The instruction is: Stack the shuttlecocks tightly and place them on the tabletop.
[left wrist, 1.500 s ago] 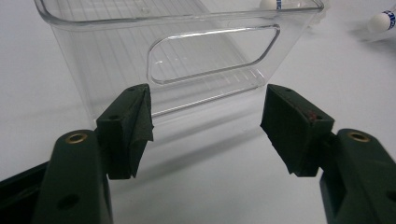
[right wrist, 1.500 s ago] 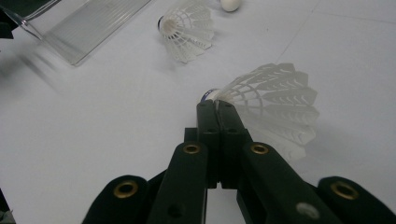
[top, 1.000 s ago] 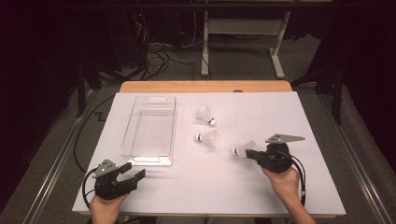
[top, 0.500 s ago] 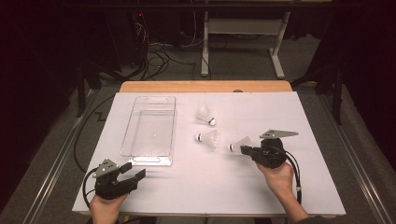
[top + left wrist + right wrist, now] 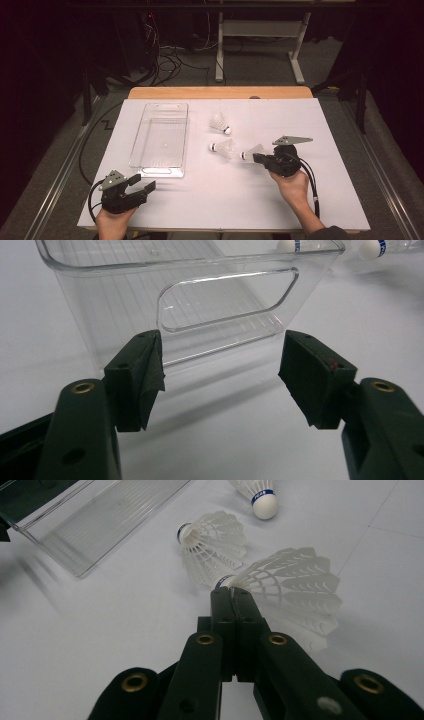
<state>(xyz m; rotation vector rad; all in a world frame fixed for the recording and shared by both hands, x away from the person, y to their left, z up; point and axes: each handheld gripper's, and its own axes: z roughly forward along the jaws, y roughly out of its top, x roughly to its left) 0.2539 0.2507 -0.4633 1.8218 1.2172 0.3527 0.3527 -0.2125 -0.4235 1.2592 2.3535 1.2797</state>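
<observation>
1. The right gripper (image 5: 259,158) is pressed shut on a white feathered shuttlecock with a blue band at its cork (image 5: 252,152). In the right gripper view its two black jaws meet on the edge of the feather skirt (image 5: 290,587), close to the cork end.
2. This held shuttlecock sticks out in front of the jaw tips, and the skirt fans out to one side of them.
3. Just beyond the held one, a second white shuttlecock (image 5: 223,148) lies on its side on the white table cover (image 5: 225,200), near the jaw tips. I cannot tell if the two shuttlecocks touch.
4. Farther ahead of the right gripper lies a third white shuttlecock (image 5: 220,123), with its round cork pointing toward the gripper's side.
5. Still farther from the right gripper, across the cover, stands a clear rectangular plastic tray (image 5: 137,150) with a ribbed bottom.
6. The left gripper (image 5: 141,184) rests low over the cover in the person's left hand (image 5: 112,220), with its jaws wide apart and nothing between them.
7. Directly in front of its jaws, near but not touching, is the short end wall of the clear tray (image 5: 100,315), with a cut-out handle slot (image 5: 227,300).
</observation>
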